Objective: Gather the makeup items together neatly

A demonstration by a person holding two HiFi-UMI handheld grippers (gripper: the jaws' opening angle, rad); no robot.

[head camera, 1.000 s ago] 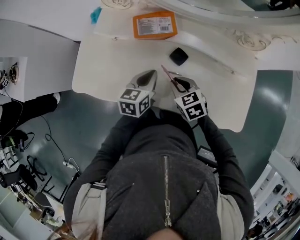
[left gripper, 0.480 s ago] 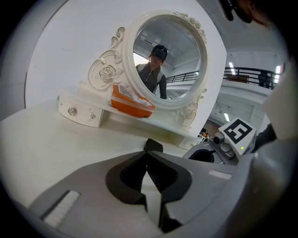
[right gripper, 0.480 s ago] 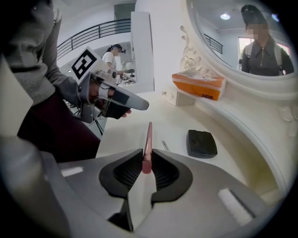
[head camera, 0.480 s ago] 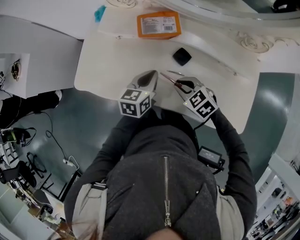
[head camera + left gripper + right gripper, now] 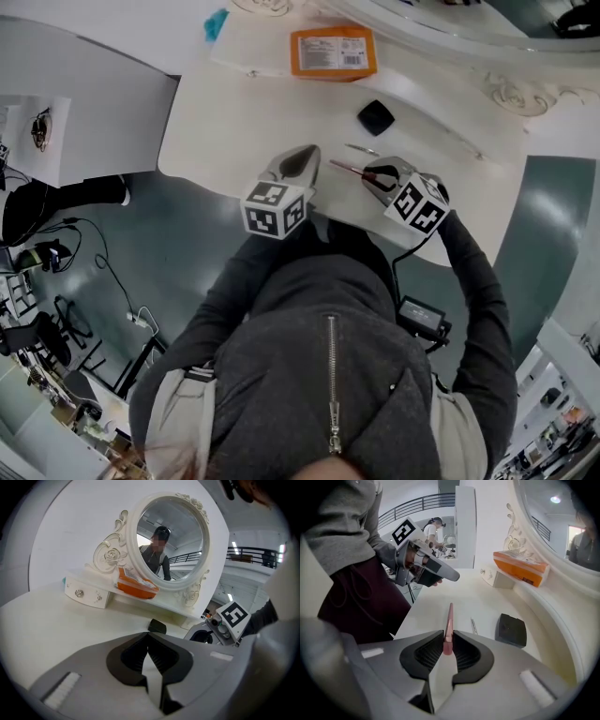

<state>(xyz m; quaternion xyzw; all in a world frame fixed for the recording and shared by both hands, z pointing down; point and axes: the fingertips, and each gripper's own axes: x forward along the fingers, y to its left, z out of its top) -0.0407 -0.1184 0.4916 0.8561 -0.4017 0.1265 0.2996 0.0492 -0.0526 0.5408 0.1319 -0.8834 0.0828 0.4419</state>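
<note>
Your right gripper (image 5: 447, 637) has its jaws almost together, pinched on the near end of a slim pink stick (image 5: 449, 619). The rest of the stick reaches forward past the tips, out over the table top. In the head view the stick (image 5: 343, 169) points from the right gripper (image 5: 375, 175) towards your left gripper (image 5: 298, 161).

The left gripper (image 5: 148, 640) has its jaws closed tip to tip with nothing between them, and it hangs just above the near edge of the table (image 5: 239, 122).

Just beyond the pink stick a thin silver stick (image 5: 474, 626) lies flat on the table, apart from it. To its right, nearer the mirror, sits a black compact (image 5: 511, 630), closed, so you cannot see inside it. In the head view the compact (image 5: 376, 117) is well apart from both grippers.

Further out, a raised shelf (image 5: 140, 599) runs along the foot of the oval mirror (image 5: 171, 541). An orange packet (image 5: 334, 52) lies on top of that shelf, against the mirror frame. At the shelf's left end there is a small drawer (image 5: 86, 594) with a round knob. It is shut, and its contents are hidden.
</note>
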